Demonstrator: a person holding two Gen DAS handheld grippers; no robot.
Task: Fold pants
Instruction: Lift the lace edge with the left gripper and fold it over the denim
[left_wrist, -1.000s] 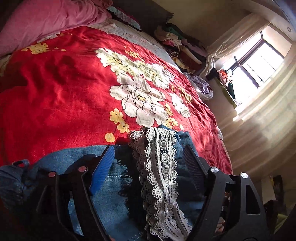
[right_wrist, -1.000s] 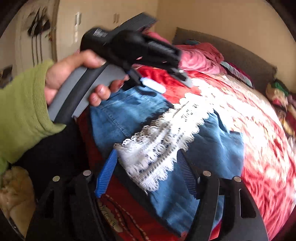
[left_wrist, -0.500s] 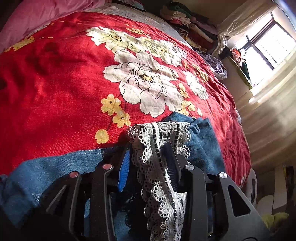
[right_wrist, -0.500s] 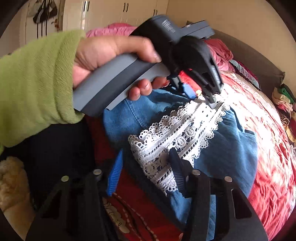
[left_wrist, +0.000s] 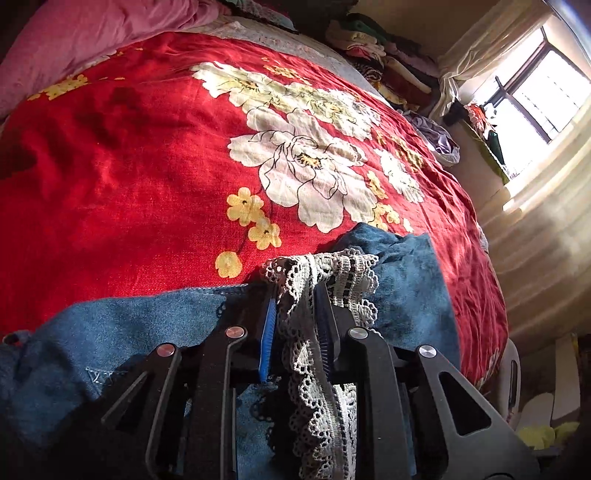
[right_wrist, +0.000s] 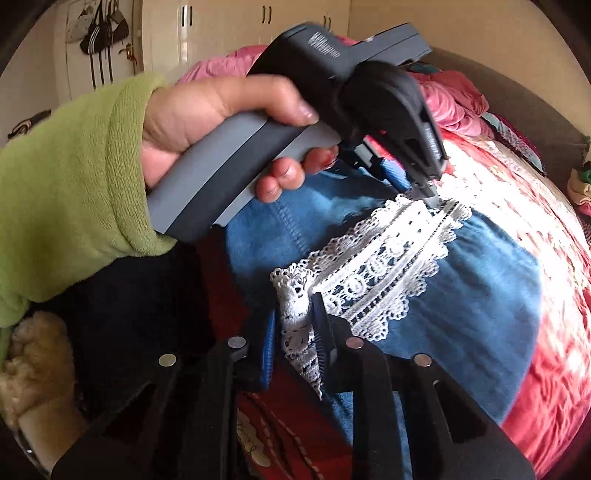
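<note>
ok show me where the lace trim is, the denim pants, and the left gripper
lace trim (right_wrist: 384, 258), right wrist view, on the middle of the white band.
denim pants (right_wrist: 476, 295), right wrist view, on the bare blue cloth beside the lace.
left gripper (left_wrist: 293, 325), left wrist view, between its fingers, shut on the lace.

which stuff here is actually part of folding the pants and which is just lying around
In the job: denim pants, their lace trim, left gripper, right gripper, both shut on the lace.

Lying about: pink blanket, clothes pile, red bedspread.
</note>
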